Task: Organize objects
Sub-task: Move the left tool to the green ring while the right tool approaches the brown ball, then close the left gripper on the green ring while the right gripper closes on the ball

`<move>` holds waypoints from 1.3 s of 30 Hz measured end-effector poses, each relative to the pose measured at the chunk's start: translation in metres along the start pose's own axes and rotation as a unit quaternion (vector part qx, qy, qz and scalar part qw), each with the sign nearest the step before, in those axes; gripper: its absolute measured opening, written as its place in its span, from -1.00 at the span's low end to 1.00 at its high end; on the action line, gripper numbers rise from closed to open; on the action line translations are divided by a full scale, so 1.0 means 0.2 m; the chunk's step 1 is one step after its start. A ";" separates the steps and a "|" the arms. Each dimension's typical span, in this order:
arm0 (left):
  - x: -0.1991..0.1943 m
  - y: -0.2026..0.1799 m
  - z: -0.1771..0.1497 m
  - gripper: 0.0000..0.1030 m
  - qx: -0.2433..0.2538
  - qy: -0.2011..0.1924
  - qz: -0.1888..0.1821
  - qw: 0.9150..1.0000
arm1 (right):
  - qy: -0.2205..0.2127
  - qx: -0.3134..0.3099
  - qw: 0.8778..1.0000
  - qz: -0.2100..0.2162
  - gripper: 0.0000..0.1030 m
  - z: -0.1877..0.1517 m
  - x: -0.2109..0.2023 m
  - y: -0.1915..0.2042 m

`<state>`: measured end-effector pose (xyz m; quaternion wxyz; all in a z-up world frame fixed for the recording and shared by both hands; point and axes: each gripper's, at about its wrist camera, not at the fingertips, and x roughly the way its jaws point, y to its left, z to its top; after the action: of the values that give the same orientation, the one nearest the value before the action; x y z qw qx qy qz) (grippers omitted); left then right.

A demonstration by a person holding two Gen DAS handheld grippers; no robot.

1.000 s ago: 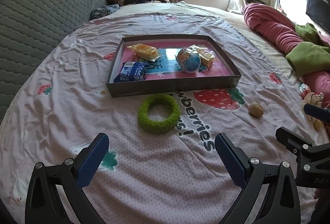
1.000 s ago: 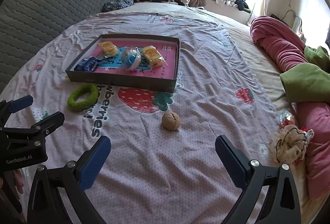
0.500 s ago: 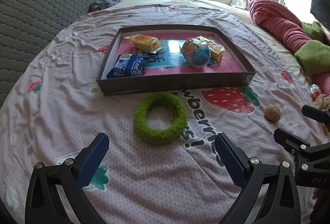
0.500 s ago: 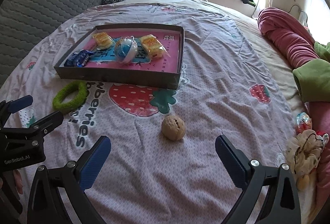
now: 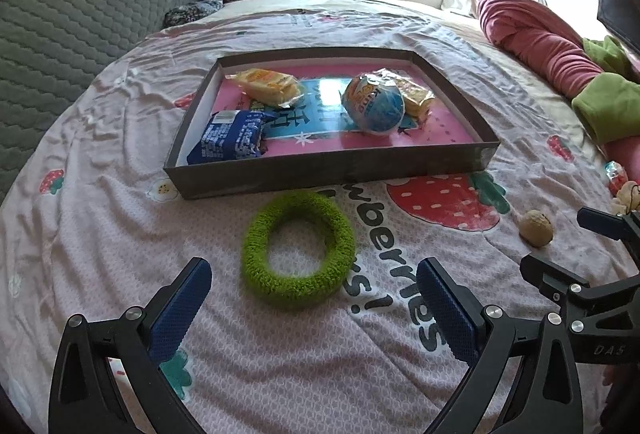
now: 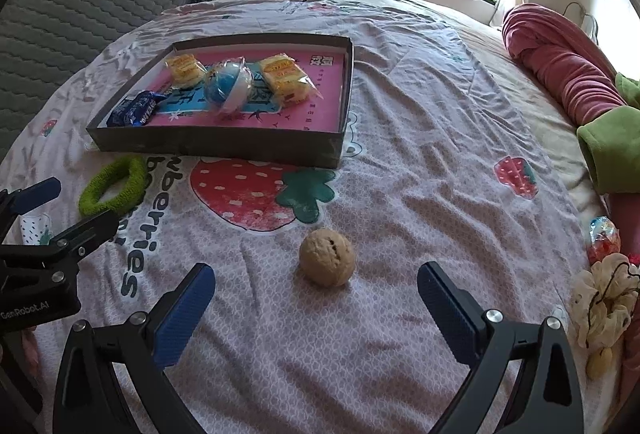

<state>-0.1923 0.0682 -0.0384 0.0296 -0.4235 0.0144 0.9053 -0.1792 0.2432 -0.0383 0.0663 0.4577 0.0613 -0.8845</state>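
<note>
A green fuzzy ring (image 5: 298, 251) lies on the bedsheet just in front of my open, empty left gripper (image 5: 314, 310); it also shows in the right wrist view (image 6: 114, 186). A walnut (image 6: 327, 263) lies just in front of my open, empty right gripper (image 6: 316, 310); it shows in the left wrist view (image 5: 536, 228) too. Behind them stands a dark shallow tray (image 5: 332, 168) holding a blue packet (image 5: 232, 140), a blue-and-white ball (image 5: 374, 106) and two yellow snack packs (image 5: 266, 86). The tray shows in the right wrist view (image 6: 224, 146).
A pink rolled blanket (image 6: 560, 70) and a green cloth (image 6: 612, 150) lie along the right side of the bed. A cream scrunchie (image 6: 600, 306) and a small wrapped toy (image 6: 604, 238) lie at the right edge. A grey quilted headboard (image 5: 68, 22) stands to the left.
Both grippers have moved forward and lower. The green ring is now close before the left fingers and the walnut close before the right fingers. Both stay open.
</note>
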 end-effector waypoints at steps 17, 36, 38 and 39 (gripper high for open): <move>0.10 -0.01 0.00 0.91 0.002 0.017 -0.001 1.000 | 0.021 0.018 1.000 0.005 0.61 0.02 0.13 -0.04; 0.13 0.01 -0.02 0.03 0.004 0.026 -0.010 1.000 | 0.021 0.021 0.999 0.036 0.02 0.02 0.16 -0.01; 0.13 0.03 -0.01 -0.10 -0.002 0.028 -0.016 0.999 | 0.021 0.019 0.999 0.039 -0.03 0.03 0.16 -0.01; 0.13 0.04 -0.01 -0.21 -0.004 0.028 -0.016 0.999 | 0.020 0.019 0.999 0.040 -0.08 0.03 0.15 -0.01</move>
<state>-0.2071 0.0618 -0.0596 0.0422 -0.4487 0.0045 0.8927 -0.2010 0.2418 -0.0604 0.0914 0.4790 0.0271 -0.8726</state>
